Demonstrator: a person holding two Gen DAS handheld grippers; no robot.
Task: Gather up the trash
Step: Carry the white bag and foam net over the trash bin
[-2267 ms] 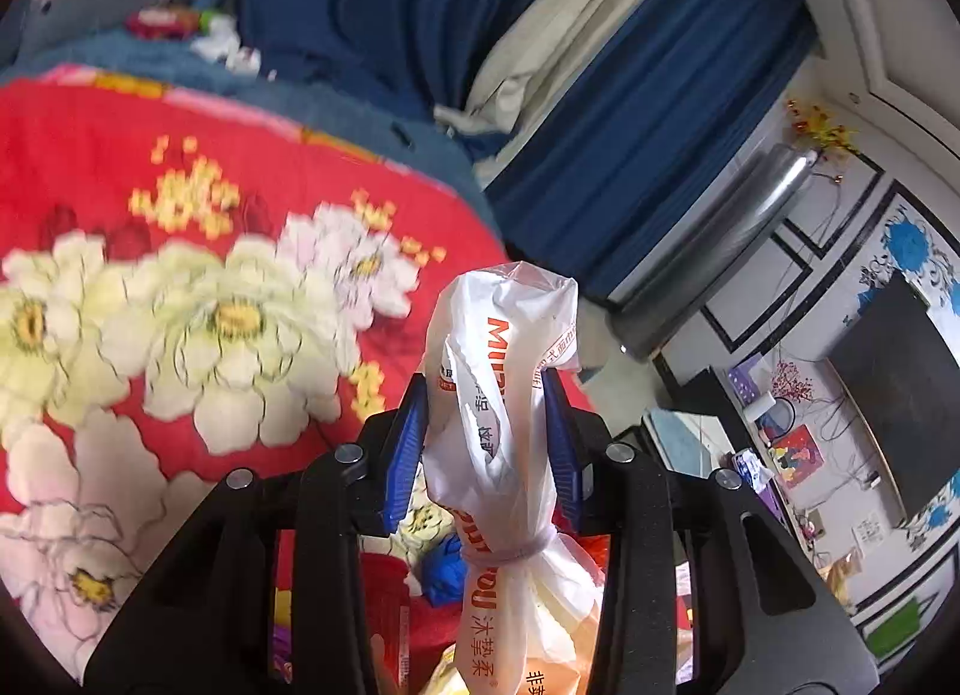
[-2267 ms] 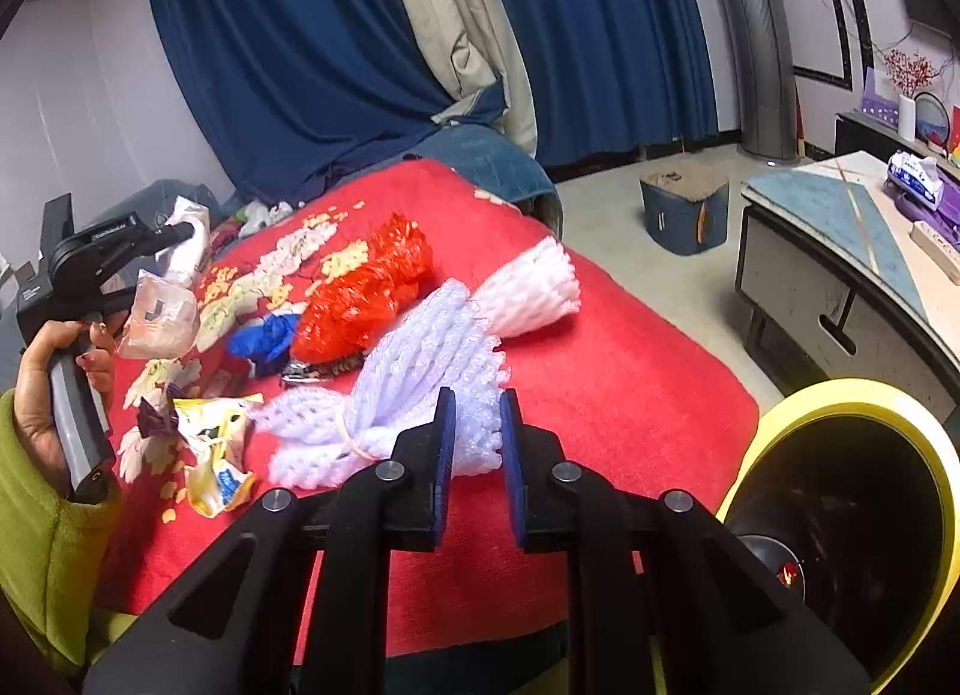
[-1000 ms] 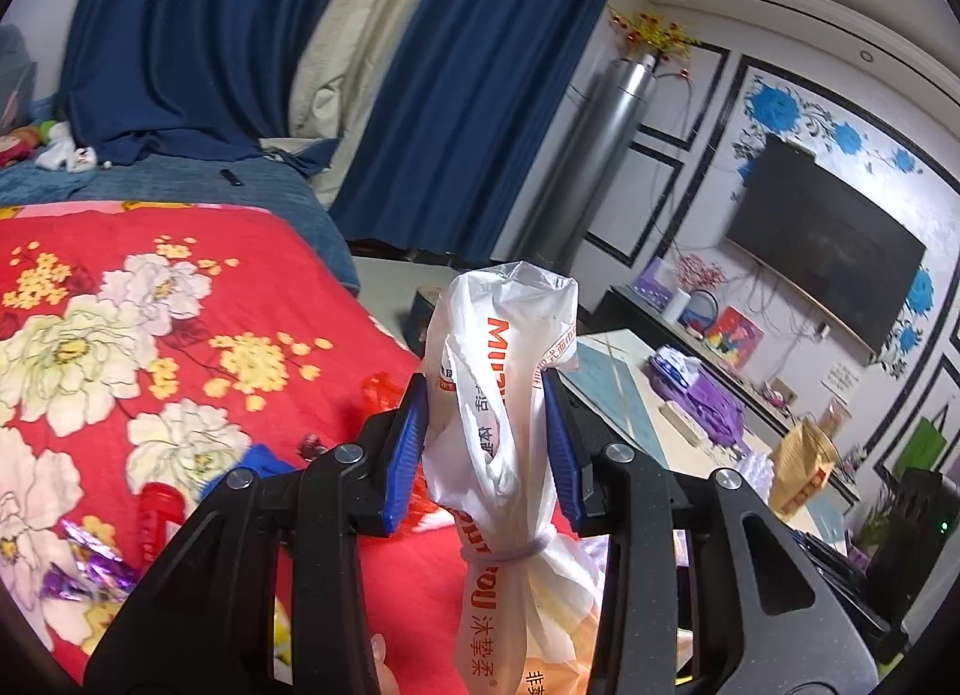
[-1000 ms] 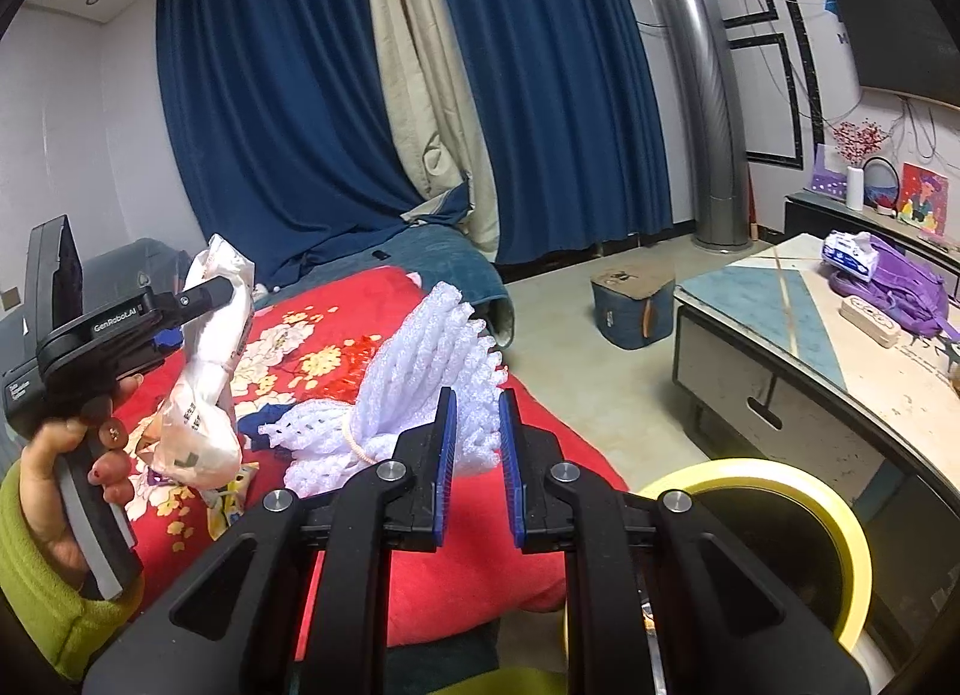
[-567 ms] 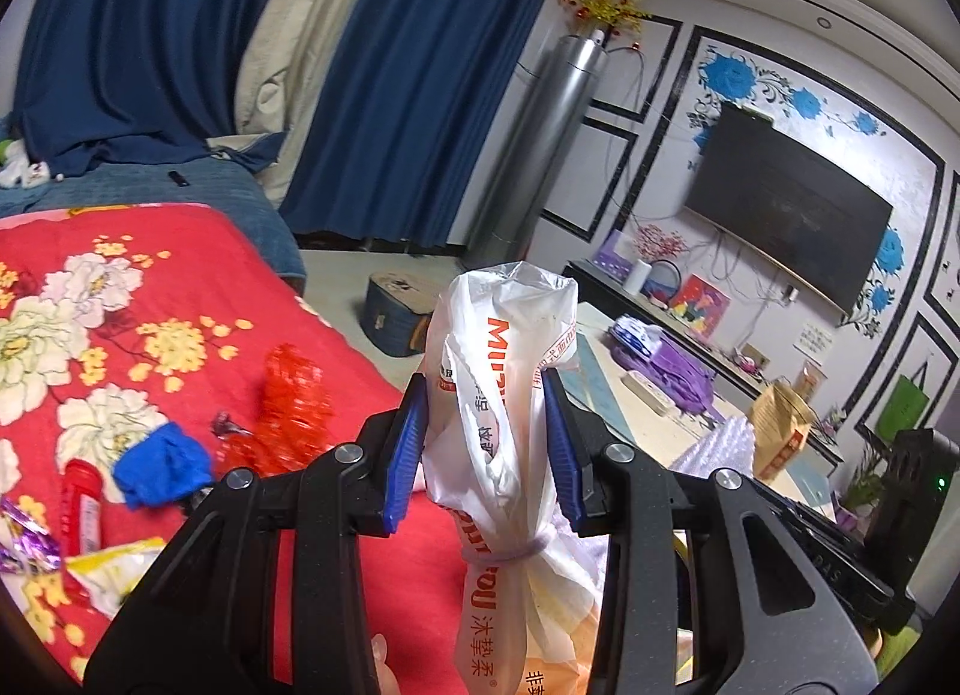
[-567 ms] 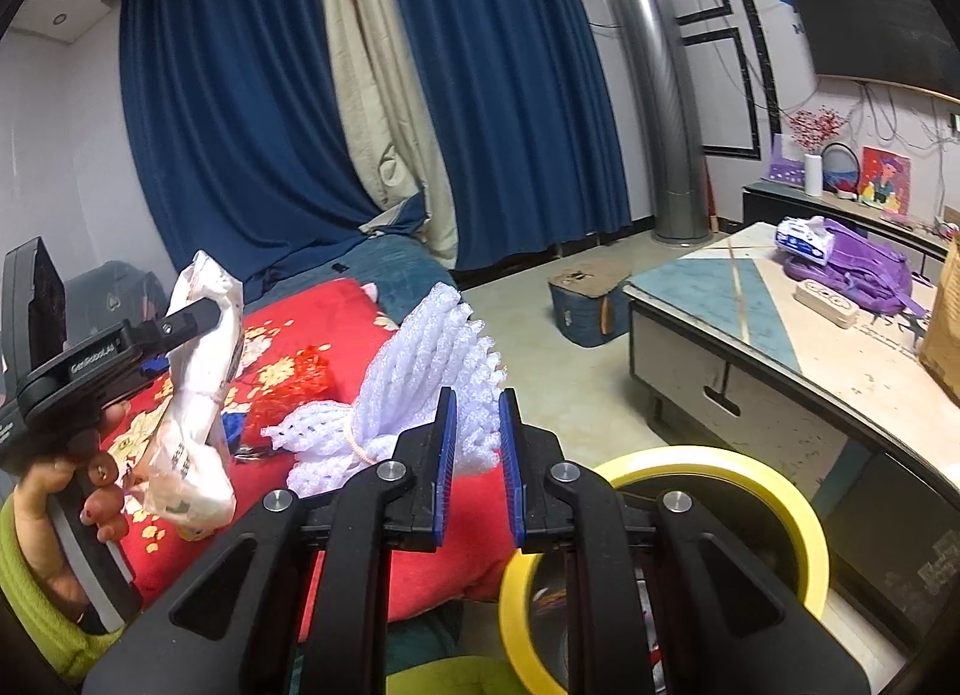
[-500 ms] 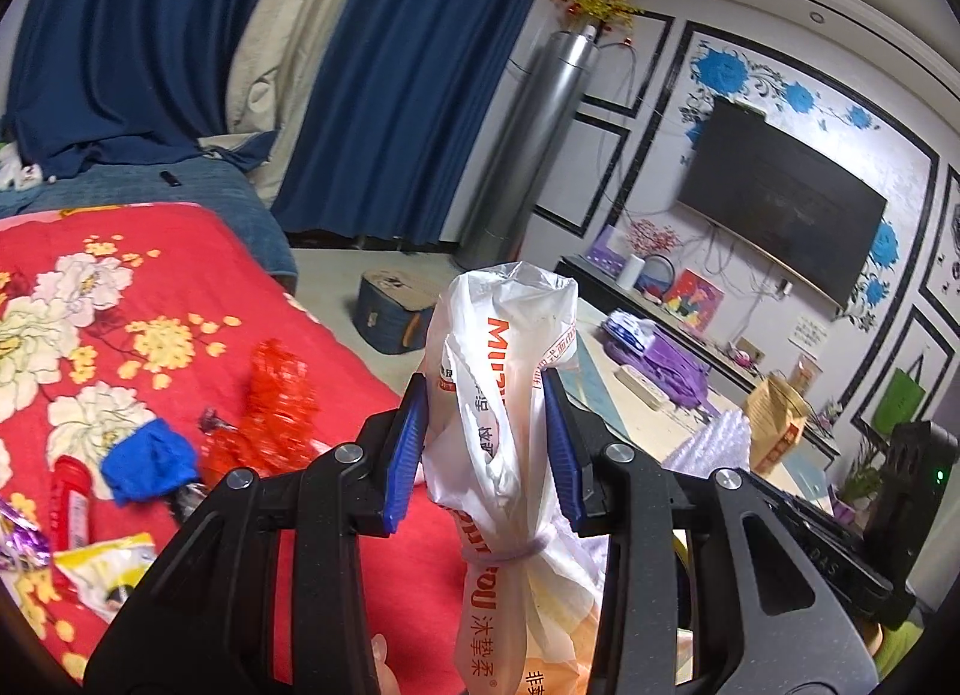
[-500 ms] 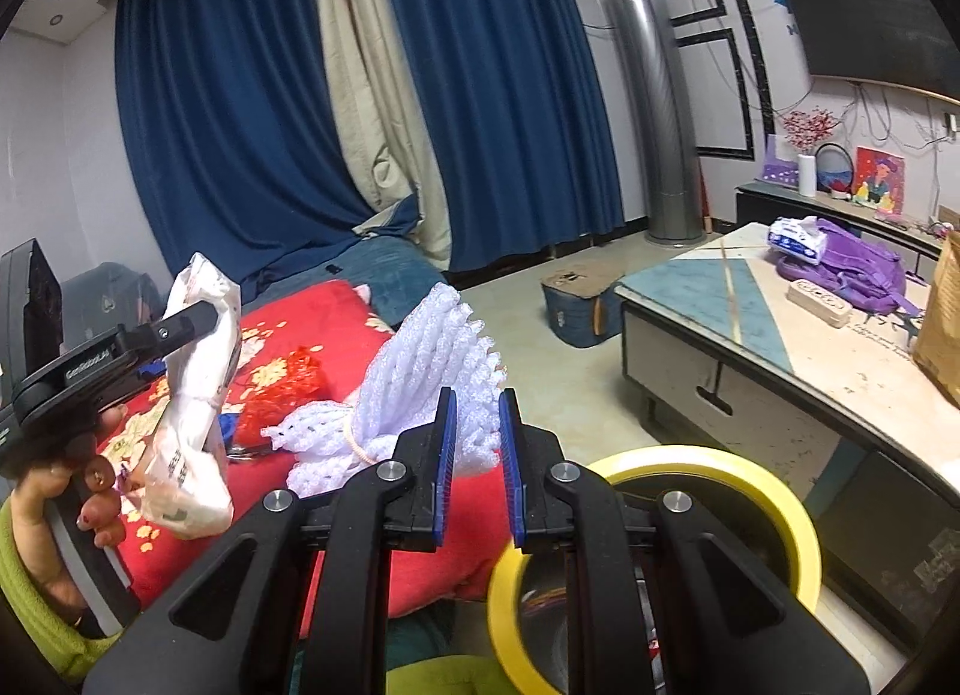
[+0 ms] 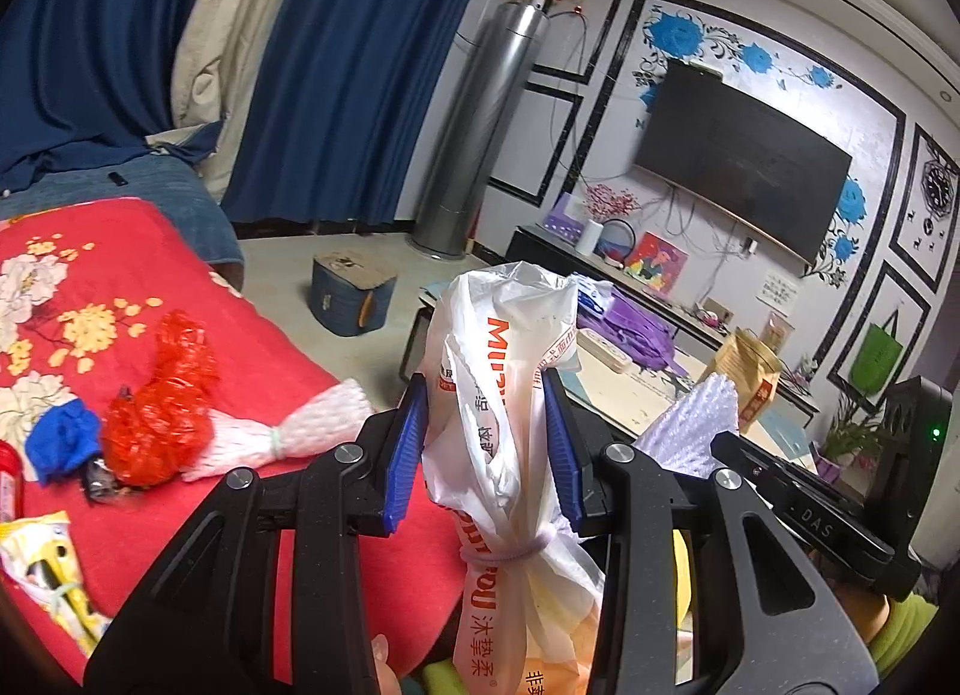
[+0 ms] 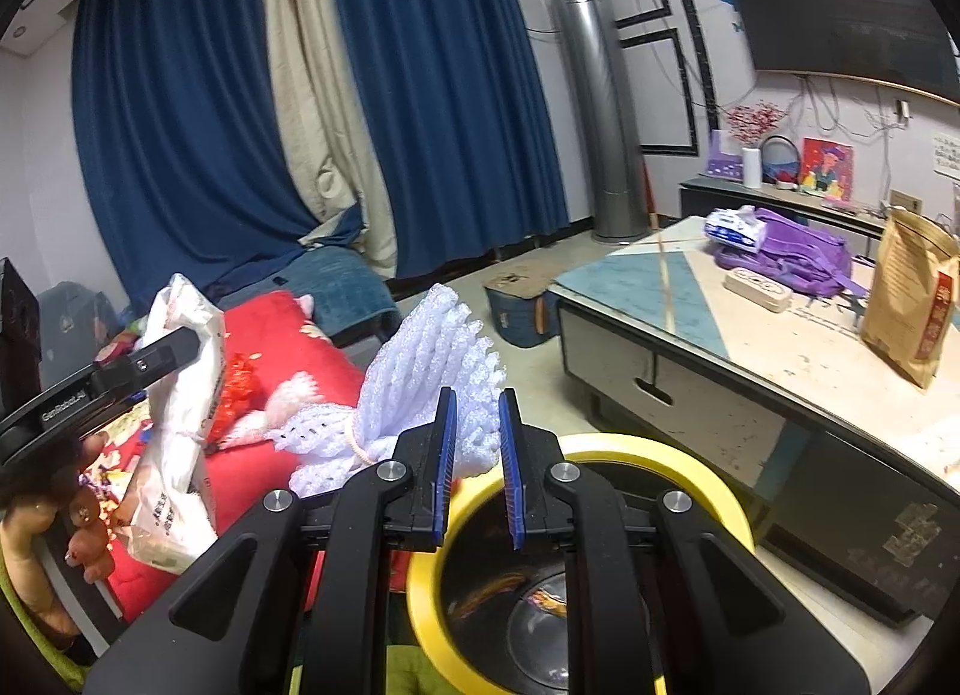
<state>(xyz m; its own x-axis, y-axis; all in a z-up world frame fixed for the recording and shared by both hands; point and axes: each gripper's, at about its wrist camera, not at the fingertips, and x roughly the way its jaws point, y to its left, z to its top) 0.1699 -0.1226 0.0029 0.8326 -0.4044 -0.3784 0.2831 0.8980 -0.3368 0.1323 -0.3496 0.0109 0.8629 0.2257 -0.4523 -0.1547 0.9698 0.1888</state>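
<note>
My left gripper (image 9: 486,449) is shut on a white plastic bag (image 9: 510,395) with orange print, tied with a band; it also shows in the right wrist view (image 10: 180,383). My right gripper (image 10: 477,467) is shut on a white foam net (image 10: 438,371), held just above the yellow-rimmed trash bin (image 10: 714,491), which has some trash inside. The net's tip shows in the left wrist view (image 9: 702,425). On the red flowered blanket (image 9: 270,347) lie a red plastic wad (image 9: 156,413), another white foam net (image 9: 288,431), a blue scrap (image 9: 60,443) and a yellow wrapper (image 9: 42,557).
A low coffee table (image 10: 750,335) stands right of the bin with a purple bag (image 10: 792,257) and a brown paper bag (image 10: 912,311) on it. A blue box (image 9: 351,299) sits on the floor. Blue curtains and a grey tower unit (image 10: 606,113) stand behind.
Both grippers have swung right, away from the bed toward the bin, still holding the bag and the net. The bin now sits under the right gripper.
</note>
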